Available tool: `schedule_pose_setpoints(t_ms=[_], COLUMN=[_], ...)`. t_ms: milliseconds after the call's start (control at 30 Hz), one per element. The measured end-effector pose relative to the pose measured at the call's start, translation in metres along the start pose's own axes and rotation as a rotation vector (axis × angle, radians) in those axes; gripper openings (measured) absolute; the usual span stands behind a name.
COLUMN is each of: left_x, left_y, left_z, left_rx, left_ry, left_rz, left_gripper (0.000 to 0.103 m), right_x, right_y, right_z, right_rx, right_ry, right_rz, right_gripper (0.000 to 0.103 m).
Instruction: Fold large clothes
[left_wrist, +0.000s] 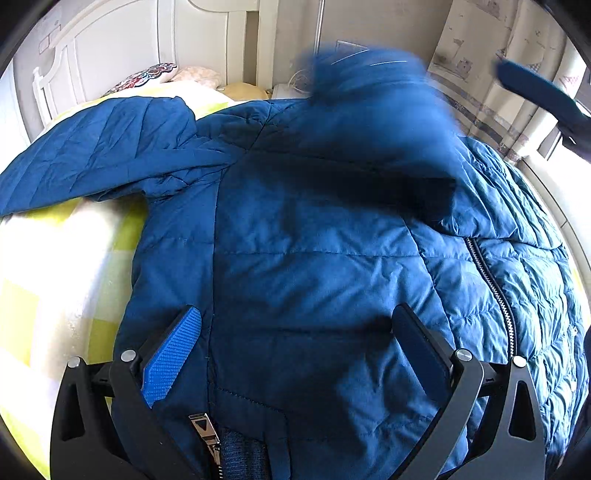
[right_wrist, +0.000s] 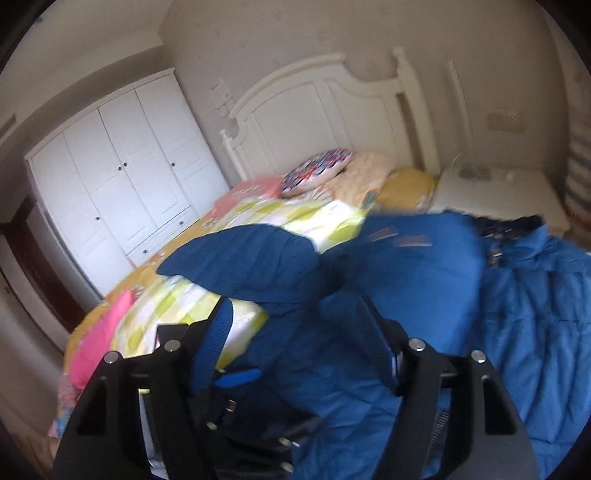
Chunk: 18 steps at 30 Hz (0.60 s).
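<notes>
Across the bed (left_wrist: 55, 258) we have the jacket (left_wrist: 314, 258) spread flat, a blue quilted puffer lying over the yellow-checked cover, hem end towards us and collar end near the pillows (right_wrist: 317, 166). We judge it bulky but light, soft all through, with a slick shell that may slide on itself and spring back from a fold, so each fold will want pressing down. One sleeve (left_wrist: 92, 147) lies out to the side, over the cover. The other sleeve (left_wrist: 380, 122) is blurred and lies across the chest; we judge it has just been thrown over. Good holds, we think, are the firm edges: cuffs, hem corners and the zip (left_wrist: 491, 284) line, not the puffy panels. Our left gripper (left_wrist: 295, 354) hangs over the hem with its jaws wide apart, holding nothing. Our right gripper (right_wrist: 295, 347) has its jaws apart too, with no cloth pinched between them that we can make out.
</notes>
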<state>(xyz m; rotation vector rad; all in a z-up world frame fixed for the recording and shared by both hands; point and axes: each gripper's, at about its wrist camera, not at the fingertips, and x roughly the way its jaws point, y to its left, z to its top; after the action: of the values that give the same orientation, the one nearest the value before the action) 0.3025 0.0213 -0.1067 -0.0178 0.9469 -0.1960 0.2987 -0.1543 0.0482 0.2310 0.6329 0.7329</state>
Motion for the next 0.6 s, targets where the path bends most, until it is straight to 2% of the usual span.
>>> schedule_pose_setpoints(t_ms=[67,133,200,267,367,400,433,500,567,600], left_x=[-0.001,-0.002,-0.002,-0.002,-0.003,-0.004,-0.006,-0.012,-0.015,-0.014], left_y=[0.002,0.006,0.008,0.008,0.009,0.01,0.011,0.018,0.028,0.03], left_z=[-0.001,-0.001,-0.001,-0.001,0.0,0.002,0.003,0.01,0.023,0.028], left_rx=[-0.005,-0.015,-0.021,-0.022,-0.019,-0.019,-0.029,-0.09,-0.206,-0.241], left_ry=[-0.003,-0.008,-0.011,-0.011,0.0,0.013,0.021,0.04,0.051,0.052], left_rz=[-0.007,-0.021,-0.028,-0.03,-0.034,-0.05,-0.08,-0.222,-0.394,-0.432], left_gripper=[0.099,0.099,0.099,0.099,0.099,0.099,0.099,0.099,0.099,0.099], right_x=[-0.019,-0.049,-0.07,-0.081,-0.081,-0.079,-0.078,-0.085,-0.082,-0.08], right_y=[-0.017,-0.052,-0.088,-0.123,-0.168,-0.182,-0.193,-0.195,-0.196,-0.196], right_z=[-0.002,-0.01,-0.024,-0.04,-0.068,-0.079,-0.086,-0.088,-0.089,-0.087], right_rx=[0.034,0.086,0.129,0.18,0.245,0.274,0.319,0.338,0.335,0.331], right_ry=[-0.035,-0.071,-0.062,-0.018,0.07,0.102,0.108,0.067,0.073,0.069], right_rz=[-0.036,-0.16,-0.334,-0.492,-0.668,-0.684,-0.665,-0.646,-0.647,-0.643], right_gripper=[0.068,0.068,0.068,0.069,0.069,0.068,0.067,0.068,0.069,0.069])
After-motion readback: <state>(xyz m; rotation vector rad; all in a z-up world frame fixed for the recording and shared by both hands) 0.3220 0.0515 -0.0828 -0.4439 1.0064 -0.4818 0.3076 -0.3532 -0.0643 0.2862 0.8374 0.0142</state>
